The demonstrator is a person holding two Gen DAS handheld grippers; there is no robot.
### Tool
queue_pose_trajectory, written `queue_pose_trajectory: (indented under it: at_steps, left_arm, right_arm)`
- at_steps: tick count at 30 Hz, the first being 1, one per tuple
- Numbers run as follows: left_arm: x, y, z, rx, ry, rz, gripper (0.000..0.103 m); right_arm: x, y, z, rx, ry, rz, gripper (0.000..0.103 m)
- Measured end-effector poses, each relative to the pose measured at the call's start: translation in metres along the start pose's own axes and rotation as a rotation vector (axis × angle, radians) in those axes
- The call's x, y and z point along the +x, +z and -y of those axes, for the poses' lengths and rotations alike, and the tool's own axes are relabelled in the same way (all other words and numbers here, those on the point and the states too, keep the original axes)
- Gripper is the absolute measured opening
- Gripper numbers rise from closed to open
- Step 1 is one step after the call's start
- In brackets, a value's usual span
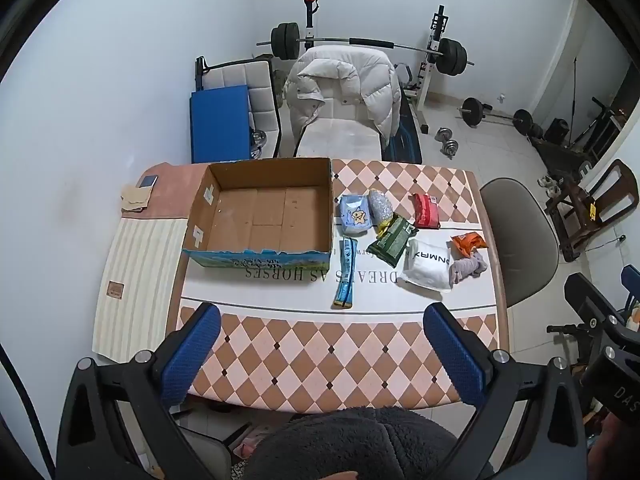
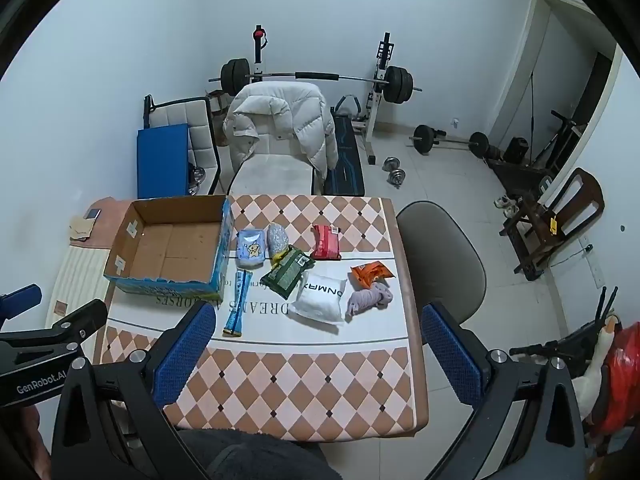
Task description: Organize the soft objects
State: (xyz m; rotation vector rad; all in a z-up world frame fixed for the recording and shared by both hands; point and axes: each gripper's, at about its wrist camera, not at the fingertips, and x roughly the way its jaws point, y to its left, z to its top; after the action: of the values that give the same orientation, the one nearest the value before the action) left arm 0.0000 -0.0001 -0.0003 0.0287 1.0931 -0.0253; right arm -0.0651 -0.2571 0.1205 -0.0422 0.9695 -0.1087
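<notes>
The cardboard box (image 1: 260, 216) looked matt brown inside, with a glossy printed outer face. The packets beside it shone like plastic film: red packet (image 1: 427, 210), green packet (image 1: 391, 239), white pouch (image 1: 429, 265). The grey cloth (image 1: 469, 267) lay soft and matt. Gripper pads (image 1: 191, 354) were blue, knobbly-textured, on matt black frames.

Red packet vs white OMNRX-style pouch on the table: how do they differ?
The glossy red packet is smaller and lies farther back on the checkered cloth, alone. The white soft pouch with black lettering is larger and puffier, lies nearer on the white band, and its edges meet the dark green packet and the grey-lilac cloth bundle. Both lie flat outside the open cardboard box, and no tool holds either.
</notes>
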Motion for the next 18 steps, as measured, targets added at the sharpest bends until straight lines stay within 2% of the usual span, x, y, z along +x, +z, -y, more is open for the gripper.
queue_pose_trajectory:
  at_steps: [18]
  left_arm:
    - [-0.0077,0.0063,0.0015,0.006,-0.008,0.023,0.103]
  right_arm:
    - [-0.0066,0.0052,-0.0031,0.004,-0.002,0.018,0.103]
